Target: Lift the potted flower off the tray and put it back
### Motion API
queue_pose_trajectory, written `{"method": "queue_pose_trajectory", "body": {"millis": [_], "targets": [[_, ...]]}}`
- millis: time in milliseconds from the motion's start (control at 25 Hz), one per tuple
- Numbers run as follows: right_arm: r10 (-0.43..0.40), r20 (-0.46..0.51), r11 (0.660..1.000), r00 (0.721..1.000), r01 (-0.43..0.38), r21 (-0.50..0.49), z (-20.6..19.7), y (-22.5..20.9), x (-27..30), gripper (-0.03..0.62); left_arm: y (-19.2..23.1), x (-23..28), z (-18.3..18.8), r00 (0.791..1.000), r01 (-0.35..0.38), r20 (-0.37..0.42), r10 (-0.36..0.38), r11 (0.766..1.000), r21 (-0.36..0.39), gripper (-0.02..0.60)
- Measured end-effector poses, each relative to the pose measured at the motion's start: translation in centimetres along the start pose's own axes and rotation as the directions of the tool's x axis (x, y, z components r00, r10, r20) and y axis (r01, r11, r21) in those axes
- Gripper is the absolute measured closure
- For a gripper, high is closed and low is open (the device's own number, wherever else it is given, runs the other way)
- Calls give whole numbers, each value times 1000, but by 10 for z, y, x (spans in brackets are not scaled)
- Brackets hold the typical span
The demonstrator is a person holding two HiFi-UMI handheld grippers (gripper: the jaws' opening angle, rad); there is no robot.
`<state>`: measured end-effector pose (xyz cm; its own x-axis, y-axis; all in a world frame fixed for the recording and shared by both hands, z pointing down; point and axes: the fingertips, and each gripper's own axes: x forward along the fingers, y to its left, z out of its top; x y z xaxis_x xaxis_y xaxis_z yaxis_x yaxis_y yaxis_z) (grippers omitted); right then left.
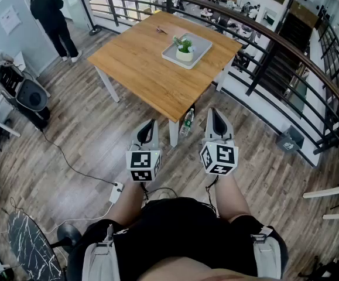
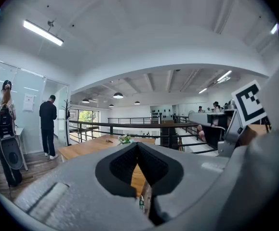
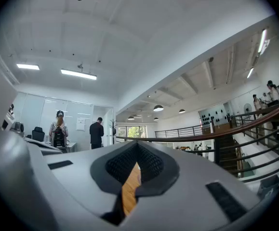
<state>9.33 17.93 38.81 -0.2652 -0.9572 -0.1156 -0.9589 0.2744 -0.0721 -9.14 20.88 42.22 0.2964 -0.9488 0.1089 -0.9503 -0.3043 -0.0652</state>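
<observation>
Wooden table (image 1: pixel 146 63) on white legs, plastic bottle (image 1: pixel 187 122) upright beside nearest leg, dark curved railing (image 1: pixel 267 54) behind, person in black (image 1: pixel 53 19) far left, cable (image 1: pixel 69 163) across plank floor (image 1: pixel 99 127).

Left gripper (image 1: pixel 150 123) and right gripper (image 1: pixel 215 111) held side by side in front of me, marker cubes toward me. Both point at table (image 1: pixel 134 69), well short of it. Tips of each look together, nothing between them. Bottle (image 1: pixel 187 122) stands on floor between my grippers, beside table leg. Tray (image 1: pixel 172 57) on table far ahead. Flower (image 1: pixel 184 47) stands in tray, well apart from both grippers. Person (image 1: pixel 52 17) in black far ahead, left of left gripper. Cable (image 1: pixel 69 164) on floor left of left gripper. Railing (image 1: pixel 263 57) ahead and right of right gripper.
</observation>
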Motion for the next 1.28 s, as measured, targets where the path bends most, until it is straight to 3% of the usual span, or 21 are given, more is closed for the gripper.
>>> {"method": "queue_pose_trajectory", "body": {"millis": [360, 760, 1280], "targets": [[15, 9, 1000, 1000, -15, 21, 4, 10, -2, 597, 11, -8, 6, 1000, -14, 14, 14, 999, -29, 569], [-9, 13, 1000, 1000, 8, 30, 5, 33, 0, 597, 31, -15, 7, 999, 29, 25, -28, 998, -47, 569], [-94, 18, 996, 995, 94, 5, -2, 45, -3, 597, 55, -15, -8, 996, 88, 16, -87, 995, -37, 569]]}}
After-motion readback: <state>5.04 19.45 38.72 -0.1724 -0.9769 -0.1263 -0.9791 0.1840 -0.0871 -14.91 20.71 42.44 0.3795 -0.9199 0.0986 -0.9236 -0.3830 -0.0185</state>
